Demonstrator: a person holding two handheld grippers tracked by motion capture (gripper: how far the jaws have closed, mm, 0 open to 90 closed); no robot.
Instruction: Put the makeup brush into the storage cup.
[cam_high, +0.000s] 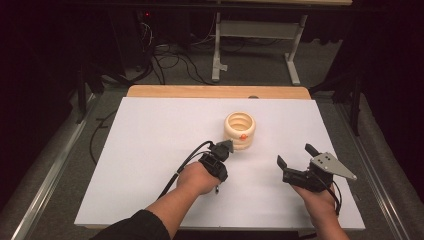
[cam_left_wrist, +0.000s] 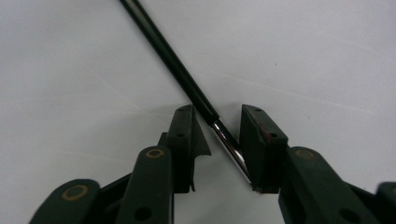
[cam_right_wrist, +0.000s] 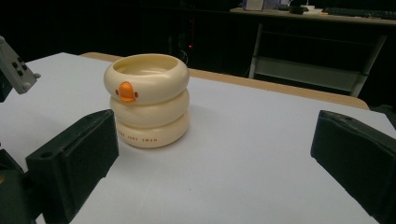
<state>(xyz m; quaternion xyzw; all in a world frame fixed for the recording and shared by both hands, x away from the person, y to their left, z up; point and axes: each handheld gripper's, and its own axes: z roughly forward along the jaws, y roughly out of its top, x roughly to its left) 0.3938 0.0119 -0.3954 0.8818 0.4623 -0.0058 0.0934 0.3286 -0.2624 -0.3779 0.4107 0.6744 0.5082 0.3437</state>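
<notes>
A thin black pen with a silver tip (cam_left_wrist: 187, 79) lies on the white table (cam_high: 150, 150), running slantwise through the gap of my left gripper (cam_left_wrist: 217, 114). Its silver end rests against the right pad (cam_left_wrist: 257, 140), and the jaws stand a little wider than the pen, so they are open around it. In the high view my left gripper (cam_high: 223, 149) points down at the table just in front of a cream ringed cup with an orange beak (cam_high: 240, 131). My right gripper (cam_high: 296, 155) hovers to the right with its jaws wide open and nothing between them (cam_right_wrist: 210, 154), facing the cup (cam_right_wrist: 148, 100).
A wooden strip (cam_high: 215, 92) borders the table's far edge. Beyond it are a dark floor with cables (cam_high: 170, 60) and a white metal stand (cam_high: 260, 35). The grey plate of the left gripper (cam_right_wrist: 16, 70) shows at the left of the right gripper view.
</notes>
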